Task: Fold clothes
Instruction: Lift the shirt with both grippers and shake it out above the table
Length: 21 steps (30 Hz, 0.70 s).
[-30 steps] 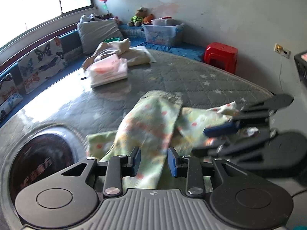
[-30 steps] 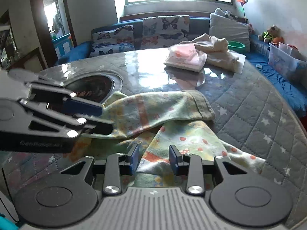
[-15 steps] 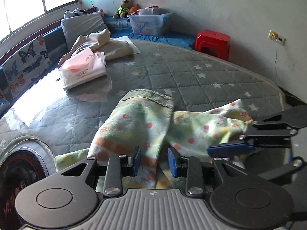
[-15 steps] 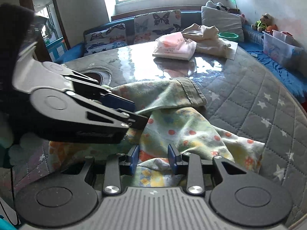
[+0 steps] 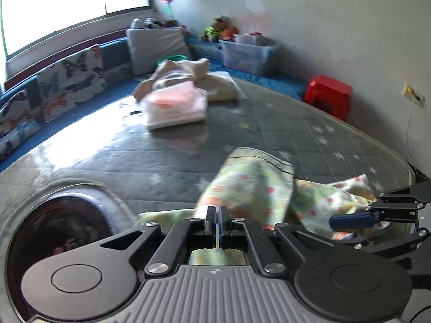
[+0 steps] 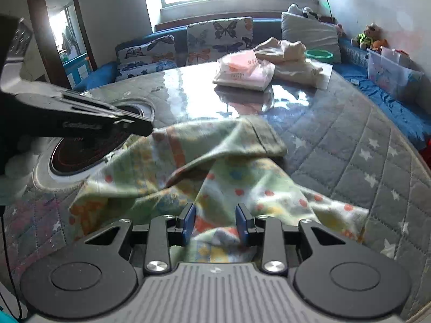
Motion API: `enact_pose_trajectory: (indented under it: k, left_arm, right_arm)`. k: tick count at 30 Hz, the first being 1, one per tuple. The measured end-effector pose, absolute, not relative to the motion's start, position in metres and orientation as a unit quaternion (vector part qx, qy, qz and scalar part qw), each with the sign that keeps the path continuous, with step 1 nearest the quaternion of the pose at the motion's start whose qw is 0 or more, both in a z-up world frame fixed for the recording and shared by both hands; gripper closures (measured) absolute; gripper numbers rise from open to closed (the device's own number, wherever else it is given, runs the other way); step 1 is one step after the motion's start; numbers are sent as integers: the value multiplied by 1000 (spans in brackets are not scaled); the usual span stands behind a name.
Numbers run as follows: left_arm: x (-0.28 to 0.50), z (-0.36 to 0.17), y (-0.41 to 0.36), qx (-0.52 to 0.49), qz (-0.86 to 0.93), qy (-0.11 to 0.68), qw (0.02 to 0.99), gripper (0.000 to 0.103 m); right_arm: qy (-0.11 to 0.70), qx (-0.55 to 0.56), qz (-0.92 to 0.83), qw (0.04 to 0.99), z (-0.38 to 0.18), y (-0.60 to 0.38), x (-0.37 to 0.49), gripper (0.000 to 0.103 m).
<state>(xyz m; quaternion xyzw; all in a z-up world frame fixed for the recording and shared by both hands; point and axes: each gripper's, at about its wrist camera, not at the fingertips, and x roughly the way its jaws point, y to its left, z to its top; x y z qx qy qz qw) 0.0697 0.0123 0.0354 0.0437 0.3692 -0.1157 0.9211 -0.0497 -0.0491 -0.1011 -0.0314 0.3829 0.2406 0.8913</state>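
Note:
A green floral garment (image 5: 250, 188) lies crumpled on the grey quilted table, also in the right wrist view (image 6: 215, 167). My left gripper (image 5: 216, 220) is shut on the garment's near edge and lifts that part. It shows at the left of the right wrist view (image 6: 140, 129), pinching the cloth. My right gripper (image 6: 215, 224) is open, with bunched cloth between and under its fingers. It shows at the right of the left wrist view (image 5: 358, 222), low over the garment.
A folded pink-white pile (image 5: 175, 107) and beige clothes (image 5: 188, 72) lie at the table's far side. A round dark inset (image 5: 62, 231) sits in the table at left. A red stool (image 5: 328, 94), storage box (image 5: 247, 53) and cushioned bench stand beyond.
My left gripper has closed on the garment's edge and lifted it. My right gripper has stayed open over the cloth.

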Motion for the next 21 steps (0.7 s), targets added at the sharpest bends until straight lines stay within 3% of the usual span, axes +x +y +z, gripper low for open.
enact_pose_trajectory:
  k: [6,9,12,14,16,19,21]
  left_arm:
    - [60,34,-1,42,-155,374,914,96]
    - [60,27,-16,56,-166,379,909,87]
    - [62,20,-28,68,-171,383,905,77]
    - [64,18,-33,77,-172,380,905,60]
    - [66,14,-37,85,-175,379,905,53]
    - [75,6,-43,91,-167,386,902,55]
    - [82,2,-40,82,-162,394,901,73]
  right_arm:
    - [381,-30,229,895,-102,-42,-36,71]
    - [378,-33,221,898,-102,-44,-36,75]
    - [375,-35,213,902,-103,-46,-36,91]
    - [373,-36,208,904,-104,-48,-36,96]
    - [371,-38,202,906,-104,-49,-36,96]
    - [368,-40,194,908,-105,-51,-35,97]
    - [367,-38,191,910,-104,-54,-36,97]
